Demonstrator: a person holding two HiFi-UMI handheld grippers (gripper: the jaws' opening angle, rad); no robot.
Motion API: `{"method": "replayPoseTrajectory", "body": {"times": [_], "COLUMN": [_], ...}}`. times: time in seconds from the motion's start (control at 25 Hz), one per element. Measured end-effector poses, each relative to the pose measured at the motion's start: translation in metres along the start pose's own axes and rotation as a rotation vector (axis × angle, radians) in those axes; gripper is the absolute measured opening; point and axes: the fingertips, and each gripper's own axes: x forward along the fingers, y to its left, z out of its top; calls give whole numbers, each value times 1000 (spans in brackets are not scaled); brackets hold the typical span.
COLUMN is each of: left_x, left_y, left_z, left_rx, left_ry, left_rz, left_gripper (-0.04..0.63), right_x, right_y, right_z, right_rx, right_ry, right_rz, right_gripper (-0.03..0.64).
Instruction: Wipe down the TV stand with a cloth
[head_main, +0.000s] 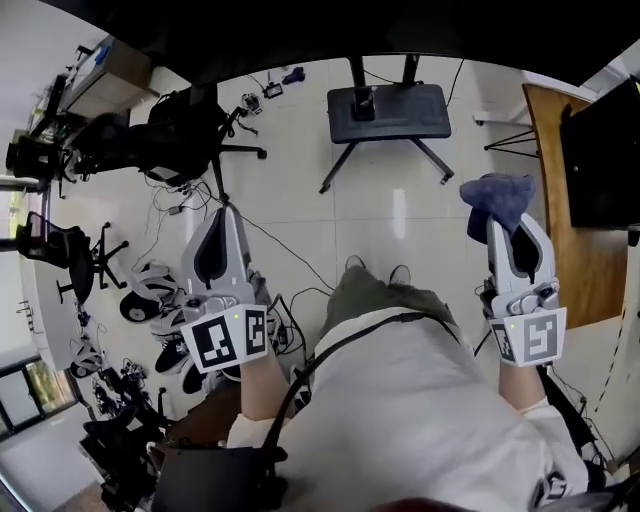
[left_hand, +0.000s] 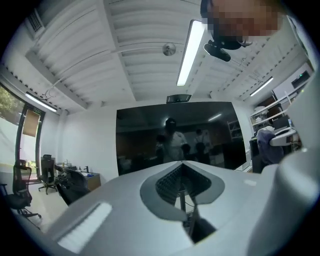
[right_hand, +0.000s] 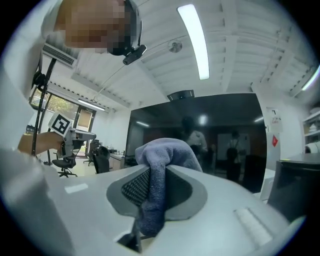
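Clamping a fold of the soft blue-grey terry cloth (right_hand: 162, 155), the fingers (right_hand: 131, 187) of our right gripper (head_main: 503, 228) pinch it so that a rounded bunch stands proud of the tips and a tail hangs back between the pads. We judge it light, limp and grippy: it will fold rather than push, so a hold that leaves a generous bunch ahead of the tips suits wiping. Our left gripper (head_main: 222, 222) has its fingers together on nothing. Ahead on the pale tiled floor (head_main: 300, 200) stands what we take for the black TV stand (head_main: 390, 112), a flat shelf on splayed legs with two uprights, well apart from the cloth and not yet touched. A brown wooden tabletop (head_main: 560, 230) lies at our right.
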Motion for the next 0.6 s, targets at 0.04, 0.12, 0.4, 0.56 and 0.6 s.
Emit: {"method": "replayPoseTrajectory", "body": {"times": [0.04, 0.12, 0.4, 0.56, 0.6], "left_x": [-15, -39, -80, -107, -110], "left_y": [-3, -17, -82, -77, -73], "left_z": [2, 3, -24, -36, -41], "left_rx": [1, -3, 35, -20, -25], "left_ry": [-4, 1, 247, 289, 288], "left_rz": [-11, -58, -244, -237, -233], "left_gripper": [0, 0, 0, 0, 0], "right_x": [-13, -34, -38, -40, -40], "right_y": [7, 20, 50, 75, 82], "right_z": [1, 3, 29, 27, 23], "right_rx": [4, 16, 62, 66, 66], "right_ry": [-3, -4, -14, -20, -21], "right_rz": [-4, -14, -17, -4, -2], "right_gripper": [63, 61, 60, 58, 58]}}
